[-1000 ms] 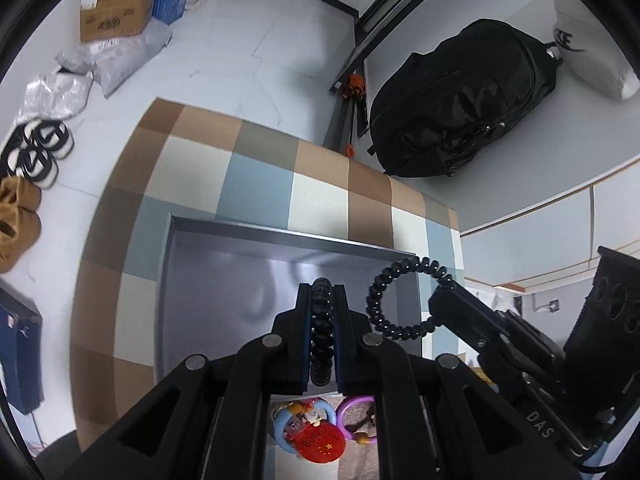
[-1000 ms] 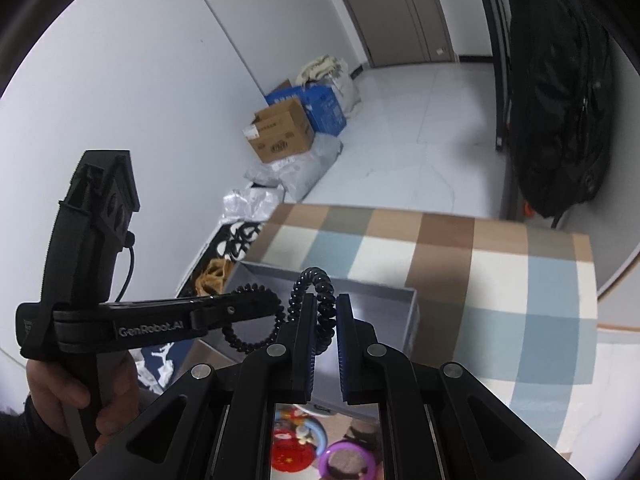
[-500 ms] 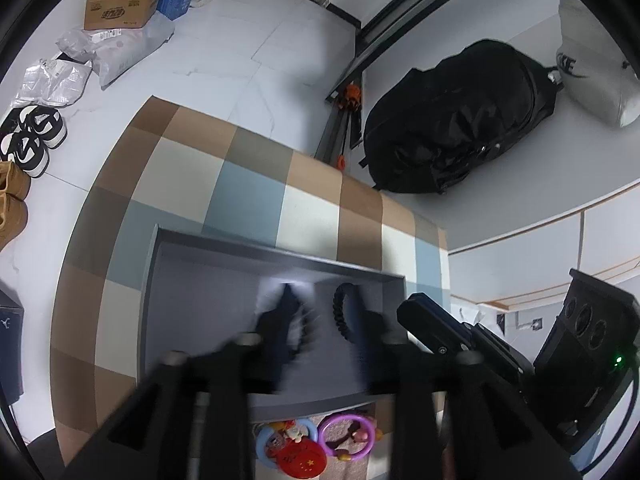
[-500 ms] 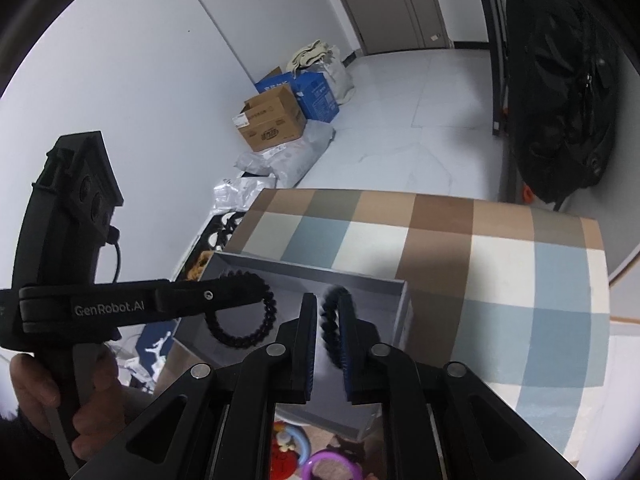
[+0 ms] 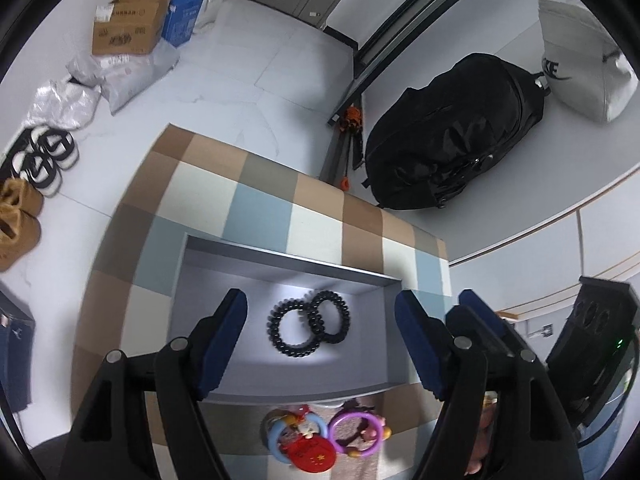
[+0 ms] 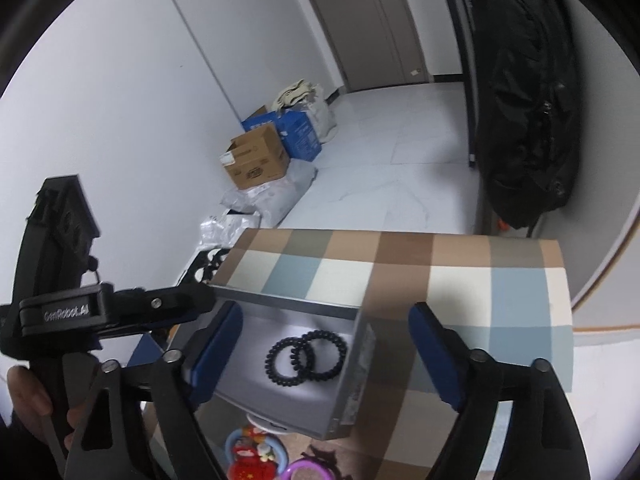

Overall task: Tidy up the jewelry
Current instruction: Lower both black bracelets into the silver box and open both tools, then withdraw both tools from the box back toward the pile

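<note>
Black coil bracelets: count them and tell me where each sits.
2, both in the grey tray: one black coil bracelet left, the other overlapping its right side. None visibly hidden.

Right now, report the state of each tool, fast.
Left tool: open, holding nothing.
Right tool: open, holding nothing.
Both black bands lie in the grey tray.

Two black spiral bracelets [image 6: 306, 357] sit overlapping in the grey tray [image 6: 352, 396] on the checkered worktop [image 6: 460, 280], right hand-held gripper [image 6: 326, 350] spread wide above them.
</note>
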Motion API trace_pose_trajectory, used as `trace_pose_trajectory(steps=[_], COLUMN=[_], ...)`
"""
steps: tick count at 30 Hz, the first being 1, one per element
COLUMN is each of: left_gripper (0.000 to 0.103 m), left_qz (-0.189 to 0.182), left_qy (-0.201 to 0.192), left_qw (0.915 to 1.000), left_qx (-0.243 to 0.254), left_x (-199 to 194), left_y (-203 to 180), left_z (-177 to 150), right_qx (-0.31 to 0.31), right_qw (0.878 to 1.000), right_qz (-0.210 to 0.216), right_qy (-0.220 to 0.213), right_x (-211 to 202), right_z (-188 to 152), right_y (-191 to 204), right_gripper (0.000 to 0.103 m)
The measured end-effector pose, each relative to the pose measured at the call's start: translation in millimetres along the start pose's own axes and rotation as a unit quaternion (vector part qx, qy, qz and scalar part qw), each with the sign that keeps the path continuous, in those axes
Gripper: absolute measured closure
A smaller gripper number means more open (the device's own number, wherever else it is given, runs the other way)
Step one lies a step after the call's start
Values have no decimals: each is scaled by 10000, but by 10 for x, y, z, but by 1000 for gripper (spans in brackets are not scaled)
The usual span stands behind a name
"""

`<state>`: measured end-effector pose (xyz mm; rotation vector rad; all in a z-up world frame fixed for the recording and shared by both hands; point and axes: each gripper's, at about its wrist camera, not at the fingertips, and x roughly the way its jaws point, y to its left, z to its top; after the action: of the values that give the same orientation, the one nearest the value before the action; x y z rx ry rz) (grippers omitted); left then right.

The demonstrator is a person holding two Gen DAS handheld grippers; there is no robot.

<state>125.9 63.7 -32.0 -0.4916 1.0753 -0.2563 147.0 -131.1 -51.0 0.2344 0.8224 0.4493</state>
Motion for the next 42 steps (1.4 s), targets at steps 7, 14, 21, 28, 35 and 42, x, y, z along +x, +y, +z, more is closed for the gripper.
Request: trace_pose_trajectory(steps=[7, 14, 21, 28, 35, 42], left_gripper=[31, 30, 17, 17, 17, 17], left_qz=[537, 688, 788, 793, 588, 677], left_qy=[-386, -684, -965, -1034, -615, -355], left_qw=[9966, 9925, 9878, 9849, 9923, 9940], left_qx=[497, 750, 932, 1139, 898, 779], left_x=[-129, -284, -408, -423, -322, -267], left_y=[-57, -107, -124, -114, 55, 110], left_z=[-150, -308, -518, -714, -814, -877], right_qx=[-288, -467, -624, -967, -940, -842], right_qw=[9994, 9981, 9963, 9930, 9933, 9948], right_qz=[-97, -215, -334, -532, -627, -533], right_qy=[-191, -344, -481, -422, -230, 226], right_x=[-122, -281, -475, -582, -613, -549], right_z=[-87, -235, -408, -637, -800, -927], right_y=[117, 176, 222, 278, 187, 161], right_gripper=[0, 0, 0, 0, 0, 0])
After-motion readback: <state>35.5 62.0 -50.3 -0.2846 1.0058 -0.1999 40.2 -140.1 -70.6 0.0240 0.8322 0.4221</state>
